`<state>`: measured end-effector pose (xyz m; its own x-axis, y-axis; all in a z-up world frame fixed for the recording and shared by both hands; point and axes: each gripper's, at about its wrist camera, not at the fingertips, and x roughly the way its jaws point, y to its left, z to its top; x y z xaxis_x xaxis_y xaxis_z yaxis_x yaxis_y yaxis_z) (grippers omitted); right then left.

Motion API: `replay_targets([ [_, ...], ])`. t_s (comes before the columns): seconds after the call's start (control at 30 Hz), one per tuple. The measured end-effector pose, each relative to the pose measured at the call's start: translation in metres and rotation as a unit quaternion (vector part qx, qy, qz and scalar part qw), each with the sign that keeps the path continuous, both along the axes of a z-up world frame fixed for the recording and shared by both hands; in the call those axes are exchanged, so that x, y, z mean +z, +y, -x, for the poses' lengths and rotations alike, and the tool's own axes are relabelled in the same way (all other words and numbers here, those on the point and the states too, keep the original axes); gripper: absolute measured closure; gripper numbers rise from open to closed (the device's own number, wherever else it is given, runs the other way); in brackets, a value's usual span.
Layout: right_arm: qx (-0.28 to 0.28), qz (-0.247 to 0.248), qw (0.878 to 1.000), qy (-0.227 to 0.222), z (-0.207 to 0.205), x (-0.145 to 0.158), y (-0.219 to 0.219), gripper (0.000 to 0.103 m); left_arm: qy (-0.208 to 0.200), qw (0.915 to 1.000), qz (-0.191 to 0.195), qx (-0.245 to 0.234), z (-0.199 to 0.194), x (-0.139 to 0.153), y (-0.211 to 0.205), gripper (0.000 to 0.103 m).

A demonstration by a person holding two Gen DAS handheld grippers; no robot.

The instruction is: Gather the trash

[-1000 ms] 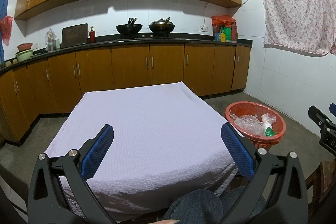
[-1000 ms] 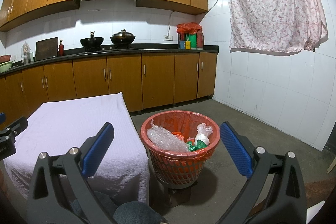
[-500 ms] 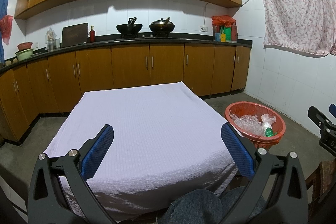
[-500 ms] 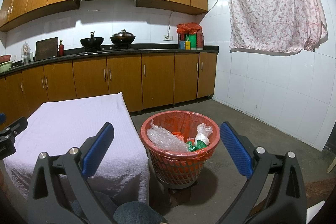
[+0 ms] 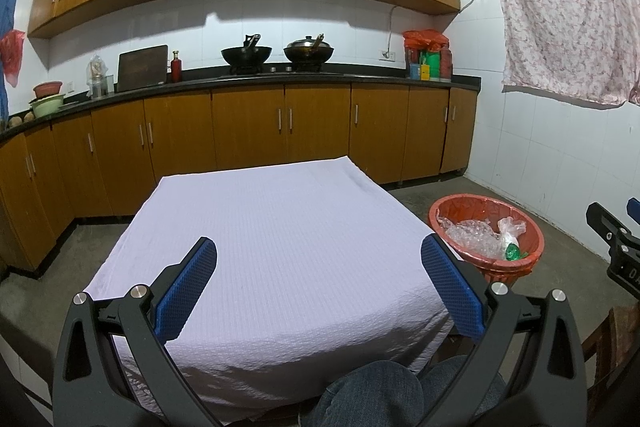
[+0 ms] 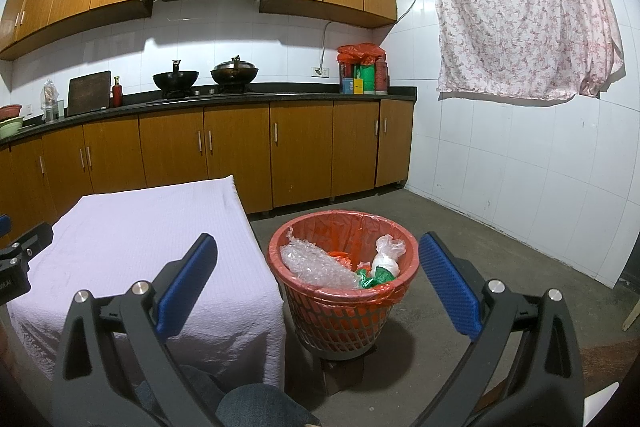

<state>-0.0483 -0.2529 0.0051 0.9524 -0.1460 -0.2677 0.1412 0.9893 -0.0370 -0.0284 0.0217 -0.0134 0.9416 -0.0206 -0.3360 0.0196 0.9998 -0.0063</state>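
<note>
A: Take the table draped in a pale lilac textured cloth (image 5: 280, 247) as the landmark. What is furthest left?

B: The left gripper with black arms and blue ribbed pads (image 5: 320, 287) hangs over the near edge of that table, jaws spread wide with nothing between them. Just below it, at the table's near edge, are a person's knees in blue denim (image 5: 384, 395).

A: And right of the table?

B: On the floor just beside its right side stands the round red mesh basket lined with an orange-red plastic bag (image 6: 336, 323). The trash lies inside it: a crumpled sheet of clear bubble wrap (image 6: 312, 265) on the side nearer the table, a knotted white plastic bag (image 6: 386, 255) further right, and a scrap of green wrapper (image 6: 370, 279) between them at the front.

A: The other tool?

B: The right gripper, black with blue pads (image 6: 318, 285), is held on the near side of the basket, right of the table, also released and empty.

A: Beyond the table?

B: Brown wooden cabinets under a black counter (image 5: 248, 83), with two dark woks (image 5: 246, 55) on it.
</note>
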Motion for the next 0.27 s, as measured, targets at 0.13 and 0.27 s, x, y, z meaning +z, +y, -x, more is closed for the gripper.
replay_targets([
  [0.13,0.0,0.001,1.0,0.0,-0.0001,-0.0018,0.0,0.004,0.0,1.0,0.001,0.0,-0.0003,-0.0002,0.0008,0.002],
  [0.27,0.0,0.0,1.0,0.0,-0.0002,-0.0014,-0.0003,0.004,-0.001,1.0,0.001,0.0,-0.0003,0.0,0.0005,0.002],
])
